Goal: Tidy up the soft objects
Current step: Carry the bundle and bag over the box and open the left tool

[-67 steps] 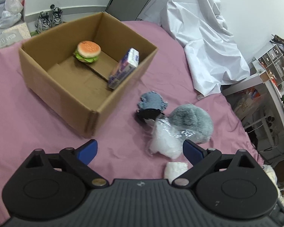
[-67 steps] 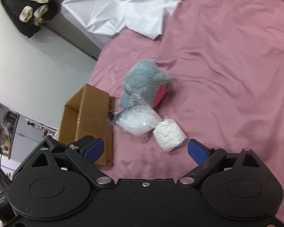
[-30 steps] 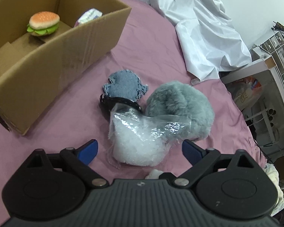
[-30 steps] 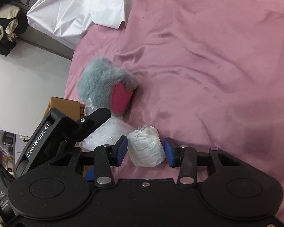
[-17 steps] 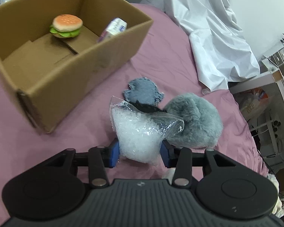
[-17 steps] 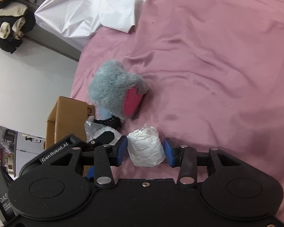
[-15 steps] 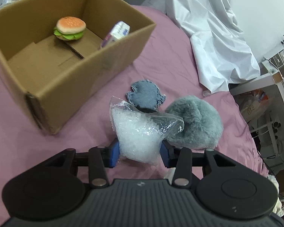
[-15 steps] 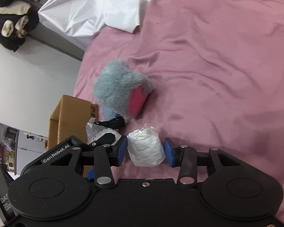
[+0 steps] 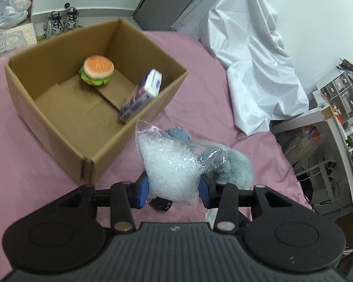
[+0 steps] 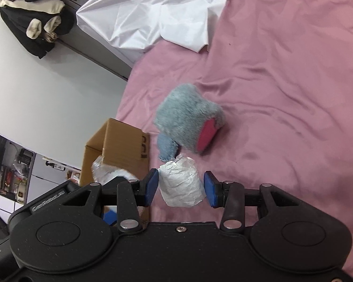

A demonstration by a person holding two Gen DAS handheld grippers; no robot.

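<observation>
my left gripper (image 9: 174,191) is pinching a clear bag of white beads (image 9: 174,164), held up just beside the near corner of the open cardboard box (image 9: 58,127), which has a toy burger (image 9: 97,70) and a small carton (image 9: 142,95) inside. my right gripper (image 10: 181,188) is clamped on a white wrapped bundle (image 10: 181,185) above the pink sheet (image 10: 294,94). a grey furry toy (image 10: 188,115) and a scrap of blue denim (image 10: 167,146) lie on the sheet just past it.
</observation>
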